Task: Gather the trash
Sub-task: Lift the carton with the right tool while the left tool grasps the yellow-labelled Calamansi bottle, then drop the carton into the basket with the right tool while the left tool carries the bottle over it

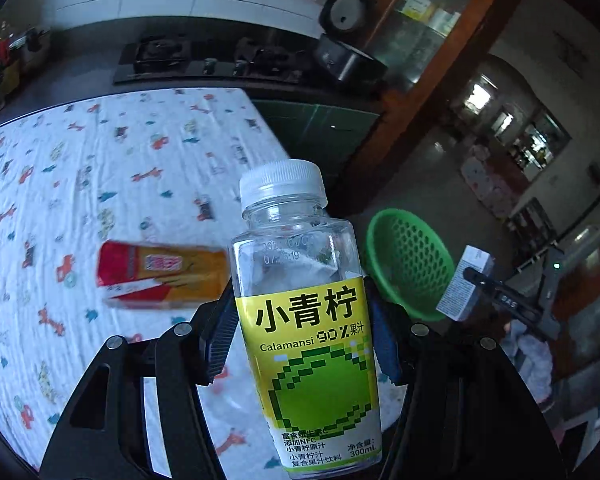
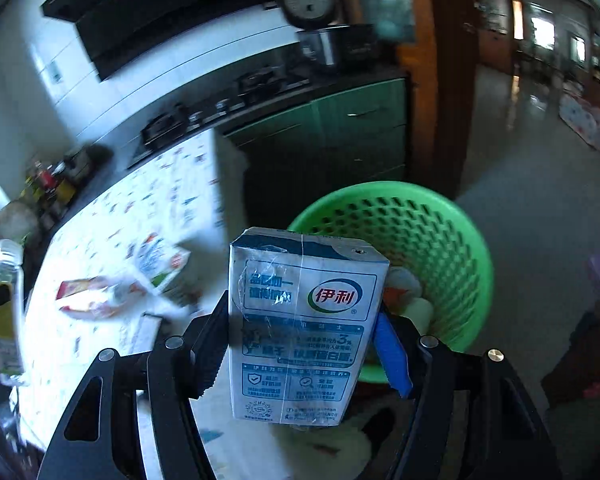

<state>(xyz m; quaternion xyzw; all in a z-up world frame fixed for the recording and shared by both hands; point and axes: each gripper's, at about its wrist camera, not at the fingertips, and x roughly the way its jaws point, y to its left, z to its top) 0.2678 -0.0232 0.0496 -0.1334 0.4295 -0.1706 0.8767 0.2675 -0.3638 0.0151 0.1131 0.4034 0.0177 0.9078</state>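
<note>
Right wrist view is showing the right tool pinching an upright milk carton, with the green basket lying just behind it, nearer this hand. Left tool is gripping a juice bottle; the basket is sitting to its right.

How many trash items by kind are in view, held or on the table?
Juice bottle: 1, in left gripper
Milk cartons: 2, one in right gripper
Red-orange snack package: 1
Total: 4
</note>
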